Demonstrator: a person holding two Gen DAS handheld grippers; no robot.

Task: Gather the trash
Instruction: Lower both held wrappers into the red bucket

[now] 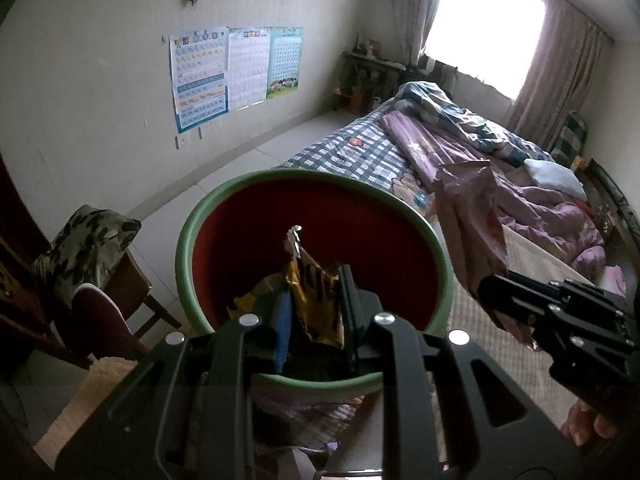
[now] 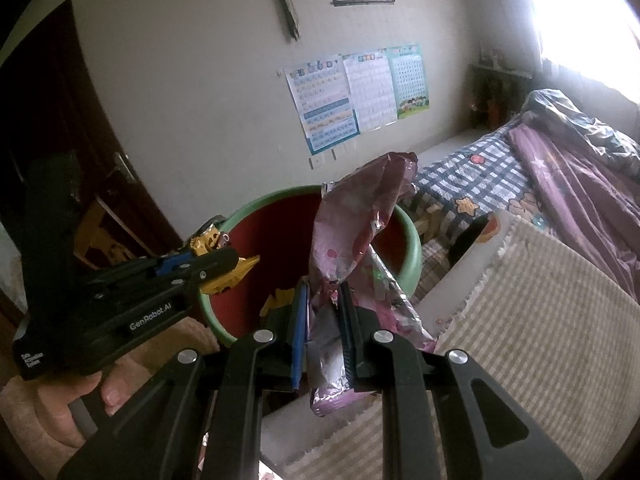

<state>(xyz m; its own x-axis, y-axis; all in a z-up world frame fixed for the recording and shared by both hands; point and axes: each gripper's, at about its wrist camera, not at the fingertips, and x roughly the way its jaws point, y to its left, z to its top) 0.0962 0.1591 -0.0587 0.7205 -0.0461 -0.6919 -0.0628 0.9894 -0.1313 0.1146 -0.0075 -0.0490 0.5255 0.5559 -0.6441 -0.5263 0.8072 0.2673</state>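
A round bin with a green rim and dark red inside stands in front of both grippers; it also shows in the right wrist view. My left gripper is shut on a crumpled yellow wrapper and holds it over the bin's mouth; it also shows in the right wrist view. My right gripper is shut on a crinkled pink foil bag held upright just right of the bin; the bag also shows in the left wrist view. Another yellow scrap lies inside the bin.
A bed with a checked sheet and purple quilt fills the right side. A striped beige mat lies below the right gripper. A wooden chair with a camouflage cushion stands left of the bin. A dark door is at far left.
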